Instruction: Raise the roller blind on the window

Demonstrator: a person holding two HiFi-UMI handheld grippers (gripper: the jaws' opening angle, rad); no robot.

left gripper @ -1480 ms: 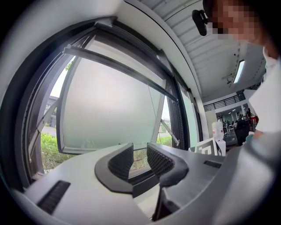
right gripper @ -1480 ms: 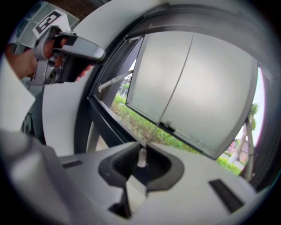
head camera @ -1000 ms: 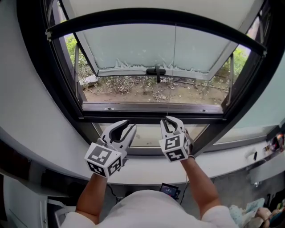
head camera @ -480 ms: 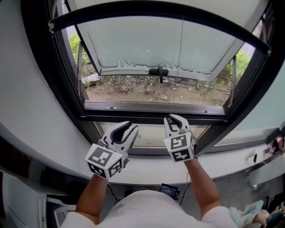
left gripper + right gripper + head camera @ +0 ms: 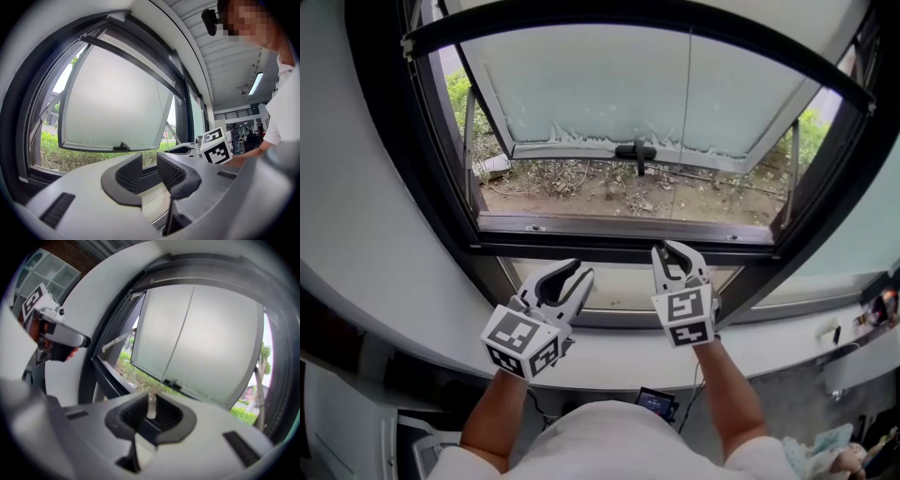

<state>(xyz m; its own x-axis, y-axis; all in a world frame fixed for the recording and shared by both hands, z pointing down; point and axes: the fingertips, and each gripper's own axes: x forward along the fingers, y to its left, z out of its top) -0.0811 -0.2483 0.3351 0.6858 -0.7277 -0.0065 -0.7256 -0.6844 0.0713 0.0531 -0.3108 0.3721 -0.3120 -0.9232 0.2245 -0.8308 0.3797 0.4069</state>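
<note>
Since a second ago: right gripper (image 5: 672, 251) is sitting a touch further right along the frame, pull cord (image 5: 684, 141) shifting with it; left gripper (image 5: 569, 272) is keeping its spot.

Head view: roller blind's bottom bar (image 5: 469, 31) is lying across the window top, cord running down from it to the right gripper.

Left gripper view: jaws are standing apart, nothing between them, frosted sash (image 5: 112, 98) tilting open ahead.

Right gripper view: jaws are pinching narrow on the cord's whitish end piece (image 5: 151, 405).

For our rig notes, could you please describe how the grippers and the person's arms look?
Both the left gripper and right gripper are light grey with curved jaws lined by dark ribbed pads. Each carries a white cube printed with black square markers. The person wears short white sleeves.
</note>
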